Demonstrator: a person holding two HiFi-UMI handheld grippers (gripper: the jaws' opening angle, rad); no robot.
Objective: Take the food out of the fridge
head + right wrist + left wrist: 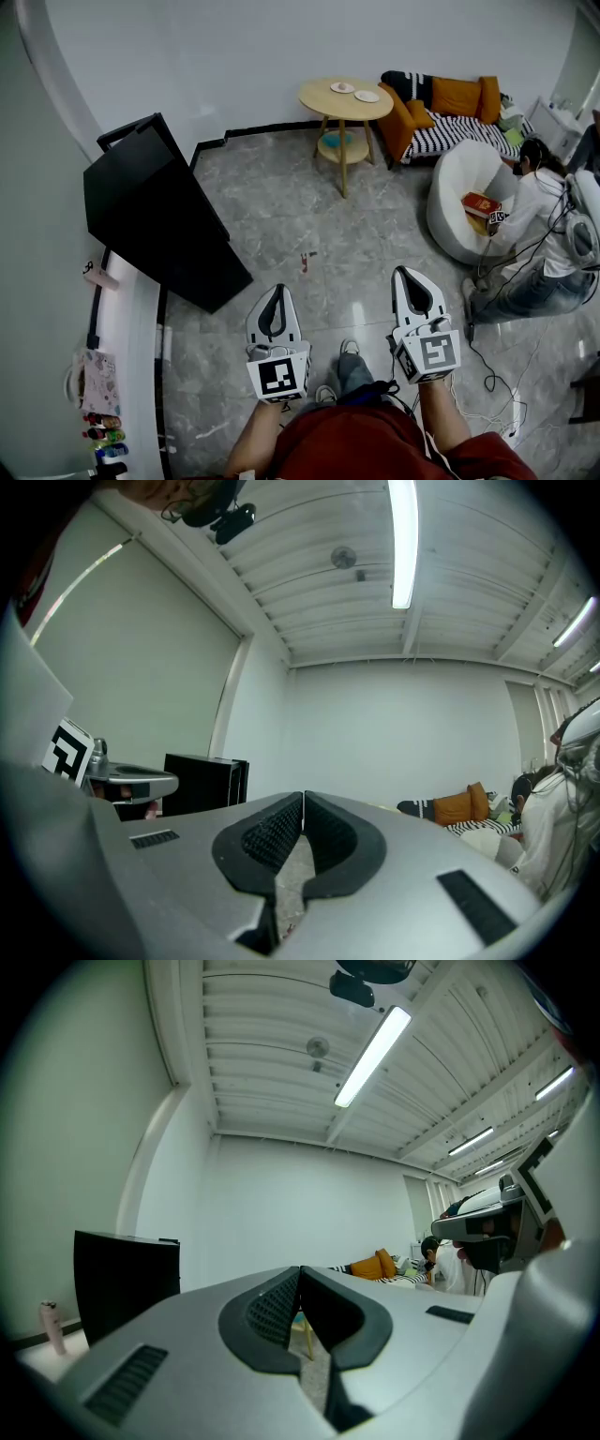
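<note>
Standing well apart from the tall black box-shaped fridge (159, 216), facing past its right side across the grey marbled floor (281, 202). Carrying the white left hand-held gripper (276, 292), marker cube at its rear, on the side nearer the fridge, closed tip to tip on nothing, with only floor and a far table leg showing through the slot behind the tips. Carrying the white right hand-held gripper (405, 274) on the side farther from the fridge, likewise pinched closed and empty. Holding both level and pointed ahead, side by side, most likely as a plain carrying pose for the walk over rather than any reach, with nothing in range of either. Showing no food anywhere near the fridge: front dark and apparently closed, so the food judged to be inside it yet, out of sight. Needing first a turn toward the fridge, then parted jaws for the door edge or a handle, neither to be made out from here. Leaving aside, as no part of the job, the round pale wooden side table (319, 98) with two small plates (366, 96) well to the right of the fridge, the striped sofa with orange cushions (459, 131) farther right again, and a person in a white top (544, 202) crouched by the round white chair (459, 187). Noting the narrow white worktop (127, 319) just beside the fridge along the left wall, small coloured bottles (103, 436) at its near end: possibly a spot for setting food down once out.
</note>
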